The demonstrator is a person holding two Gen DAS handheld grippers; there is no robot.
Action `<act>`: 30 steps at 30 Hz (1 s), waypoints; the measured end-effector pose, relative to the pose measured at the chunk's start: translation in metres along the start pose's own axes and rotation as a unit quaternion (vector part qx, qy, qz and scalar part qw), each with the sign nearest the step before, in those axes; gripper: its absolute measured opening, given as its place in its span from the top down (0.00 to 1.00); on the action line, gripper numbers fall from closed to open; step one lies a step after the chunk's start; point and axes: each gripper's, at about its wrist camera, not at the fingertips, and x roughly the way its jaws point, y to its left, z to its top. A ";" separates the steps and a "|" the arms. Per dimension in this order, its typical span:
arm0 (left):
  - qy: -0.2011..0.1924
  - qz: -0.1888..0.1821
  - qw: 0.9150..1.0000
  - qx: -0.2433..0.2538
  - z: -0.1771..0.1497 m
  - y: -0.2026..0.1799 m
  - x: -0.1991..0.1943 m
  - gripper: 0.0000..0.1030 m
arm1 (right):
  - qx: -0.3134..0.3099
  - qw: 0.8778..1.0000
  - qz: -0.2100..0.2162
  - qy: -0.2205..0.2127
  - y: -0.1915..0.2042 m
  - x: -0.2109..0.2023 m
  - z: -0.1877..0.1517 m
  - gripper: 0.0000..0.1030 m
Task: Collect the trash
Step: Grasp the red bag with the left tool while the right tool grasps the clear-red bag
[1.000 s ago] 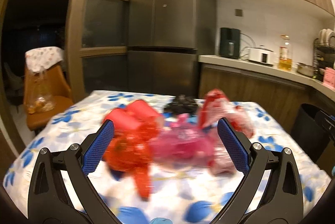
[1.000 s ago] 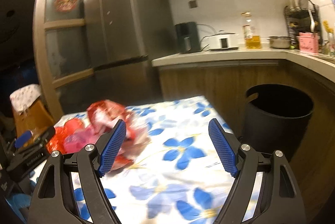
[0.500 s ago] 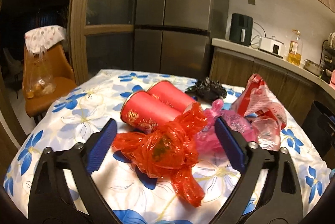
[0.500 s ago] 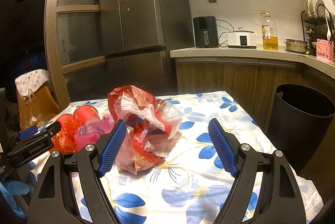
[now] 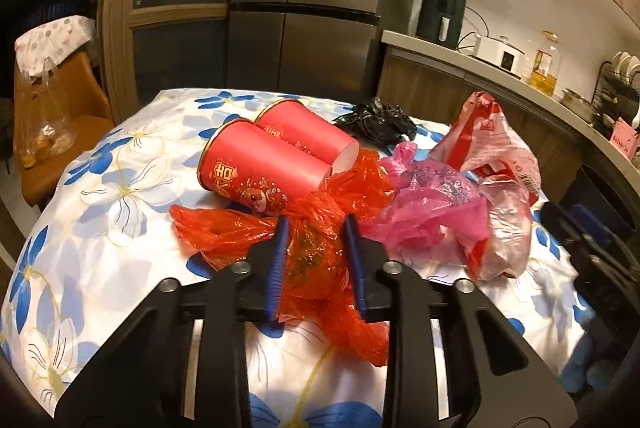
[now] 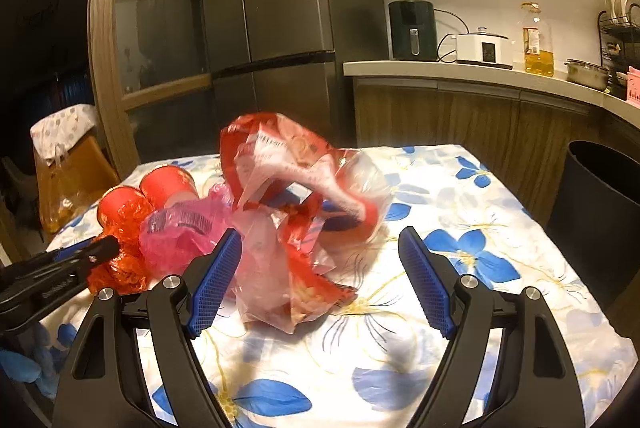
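Trash on flowered worktop [image 5: 120,187], listed left to right.

Item 1: two red paper cups [image 5: 260,163], lying on their sides toward the far left edge, touching each other.

Item 2: red plastic bag [image 5: 312,248], crumpled, near the front edge, just in front of the cups. Left gripper [image 5: 316,260] has just been closing its fingers; from wide apart half a second ago they now pinch the bag's bunched middle, film bulging between the blue pads. Judged: first piece secured, ready to lift.

Item 3: pink plastic bag [image 5: 432,203], touching the red one.

Item 4: clear red-printed bag [image 6: 304,195], mid-worktop. Right gripper [image 6: 320,276] has moved closer to it, fingers spread wide, left pad at the film; nothing gripped. Judged: next pick.

Item 5: black bin [image 6: 600,195], beyond the right edge, likely destination.
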 end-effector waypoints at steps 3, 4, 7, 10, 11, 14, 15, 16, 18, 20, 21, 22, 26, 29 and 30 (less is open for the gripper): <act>-0.017 -0.006 1.000 0.000 -0.001 -0.001 -0.015 0.79 | 0.001 1.000 0.001 0.007 0.002 0.007 -0.002 0.24; -0.020 -0.006 1.000 0.001 -0.002 -0.002 -0.018 0.79 | 0.002 1.000 0.002 0.010 0.002 0.011 -0.002 0.25; -0.032 -0.011 0.999 -0.005 -0.003 -0.001 -0.033 0.79 | 0.001 1.000 0.007 0.023 0.004 0.018 -0.005 0.31; -0.043 -0.015 0.999 -0.019 -0.002 0.005 -0.046 0.79 | -0.005 0.999 0.015 0.038 0.007 0.026 -0.007 0.38; -0.047 -0.016 0.998 -0.023 0.000 0.006 -0.050 0.79 | -0.007 0.999 0.017 0.043 0.007 0.028 -0.008 0.40; -0.054 -0.020 0.998 -0.027 0.003 0.006 -0.058 0.79 | -0.010 0.998 0.026 0.054 0.010 0.034 -0.009 0.51; -0.056 -0.021 0.998 -0.027 0.004 0.005 -0.059 0.79 | -0.013 0.998 0.029 0.058 0.012 0.036 -0.010 0.55; -0.058 -0.021 0.998 -0.025 0.005 0.003 -0.061 0.79 | -0.016 0.998 0.028 0.059 0.013 0.036 -0.011 0.58; -0.058 -0.021 0.998 -0.023 0.005 0.002 -0.062 0.79 | -0.020 0.997 0.038 0.060 0.014 0.035 -0.011 0.75; -0.057 -0.020 0.998 -0.020 0.006 -0.001 -0.063 0.79 | -0.024 0.997 0.041 0.061 0.016 0.034 -0.012 0.86; -0.057 -0.020 0.998 -0.019 0.006 -0.002 -0.063 0.79 | -0.027 0.997 0.046 0.062 0.016 0.032 -0.013 0.89; -0.058 -0.019 0.998 -0.018 0.006 -0.003 -0.064 0.79 | -0.028 0.997 0.046 0.061 0.016 0.029 -0.014 0.90; -0.059 -0.020 0.998 -0.015 0.007 -0.006 -0.066 0.79 | -0.027 0.997 0.047 0.051 0.011 0.012 -0.014 0.96; -0.060 -0.024 0.998 -0.011 0.007 -0.012 -0.068 0.79 | -0.024 0.998 0.049 0.041 0.003 -0.004 -0.013 0.96; -0.061 -0.026 0.998 -0.010 0.006 -0.014 -0.069 0.79 | -0.023 0.998 0.048 0.037 0.000 -0.010 -0.013 0.97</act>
